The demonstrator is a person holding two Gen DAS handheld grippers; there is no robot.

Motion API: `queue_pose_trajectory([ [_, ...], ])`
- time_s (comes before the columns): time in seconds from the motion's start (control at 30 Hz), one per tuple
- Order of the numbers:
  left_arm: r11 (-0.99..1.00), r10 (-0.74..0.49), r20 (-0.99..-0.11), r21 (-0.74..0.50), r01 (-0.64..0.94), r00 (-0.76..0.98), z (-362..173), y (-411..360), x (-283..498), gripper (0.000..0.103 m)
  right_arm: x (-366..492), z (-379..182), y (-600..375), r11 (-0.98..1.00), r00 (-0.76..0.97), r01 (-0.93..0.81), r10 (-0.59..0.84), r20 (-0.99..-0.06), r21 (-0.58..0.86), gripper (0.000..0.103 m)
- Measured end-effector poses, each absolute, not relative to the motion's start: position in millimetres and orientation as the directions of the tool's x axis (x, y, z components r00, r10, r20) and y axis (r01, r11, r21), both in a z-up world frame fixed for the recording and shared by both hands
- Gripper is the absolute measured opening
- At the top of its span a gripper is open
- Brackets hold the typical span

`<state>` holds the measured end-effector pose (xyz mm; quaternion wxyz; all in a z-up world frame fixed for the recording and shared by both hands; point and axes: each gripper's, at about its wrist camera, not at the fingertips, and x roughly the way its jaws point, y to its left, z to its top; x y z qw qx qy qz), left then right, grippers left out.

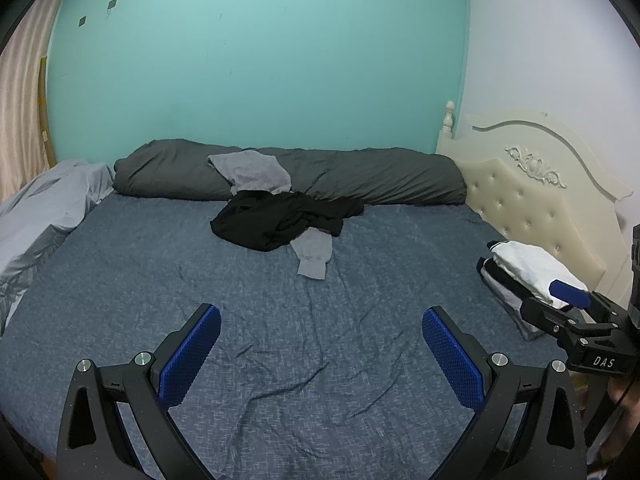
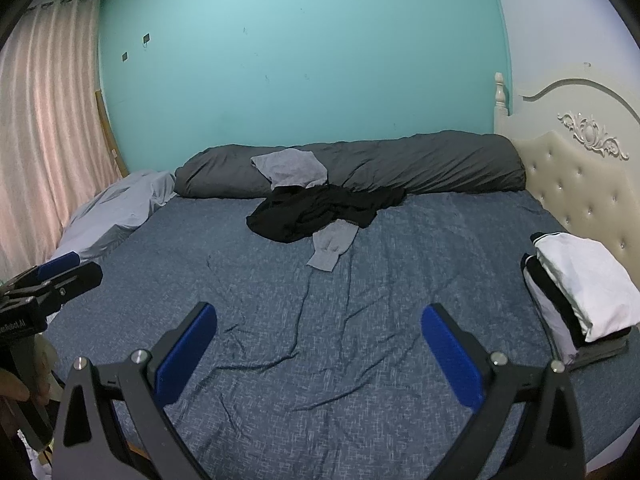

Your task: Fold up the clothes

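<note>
My left gripper (image 1: 320, 360) hangs over the bare blue sheet (image 1: 280, 340), jaws spread wide and holding nothing. My right gripper (image 2: 318, 360) is the same: spread, empty, above the sheet. From the left wrist I see the right gripper at 3 o'clock, just in front of the folded stack (image 1: 524, 272). The unfolded clothes lie at 12 o'clock, well apart from both grippers: a black garment (image 1: 280, 218) crumpled on the sheet, and a grey garment (image 1: 250, 170) draped on the dark bolster (image 1: 380, 176), its lower part showing below the black one. The folded stack sits at 3 o'clock beside the headboard (image 2: 580, 184), white piece on top.
</note>
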<state>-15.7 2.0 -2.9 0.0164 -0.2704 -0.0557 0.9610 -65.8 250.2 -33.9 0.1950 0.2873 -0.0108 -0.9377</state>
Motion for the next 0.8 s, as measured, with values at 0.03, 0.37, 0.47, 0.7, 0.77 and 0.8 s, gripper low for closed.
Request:
queue_pose_trajectory([
  [0.03,-0.993,0.064,-0.520,-0.120,-0.001,-0.852,-5,1,-17,0.103,-68,-36,250,-0.923,-0.757,0.360,-0.374,-0.536,0.136,0.103],
  [0.37,-0.984,0.063,-0.566,-0.173,0.044,-0.822,-51,-22,-55,0.103,-93,-60,245,-0.917,-0.737,0.360,-0.394,-0.549,0.174,0.103],
  [0.47,-0.981,0.058,-0.582,-0.185,0.063,-0.811,-69,-32,-71,0.103,-101,-67,243,-0.914,-0.732,0.360,-0.400,-0.552,0.186,0.103],
  [0.7,-0.962,0.042,-0.596,-0.240,0.127,-0.802,-112,-67,-122,0.103,-154,-107,214,-0.897,-0.672,0.394,-0.430,-0.603,0.200,0.103],
  [0.77,-0.955,0.038,-0.597,-0.258,0.147,-0.801,-123,-80,-136,0.103,-171,-117,203,-0.894,-0.661,0.406,-0.432,-0.614,0.191,0.103],
  [0.8,-0.950,0.033,-0.598,-0.267,0.161,-0.801,-130,-88,-144,0.103,-180,-122,198,-0.891,-0.655,0.414,-0.433,-0.619,0.185,0.103],
])
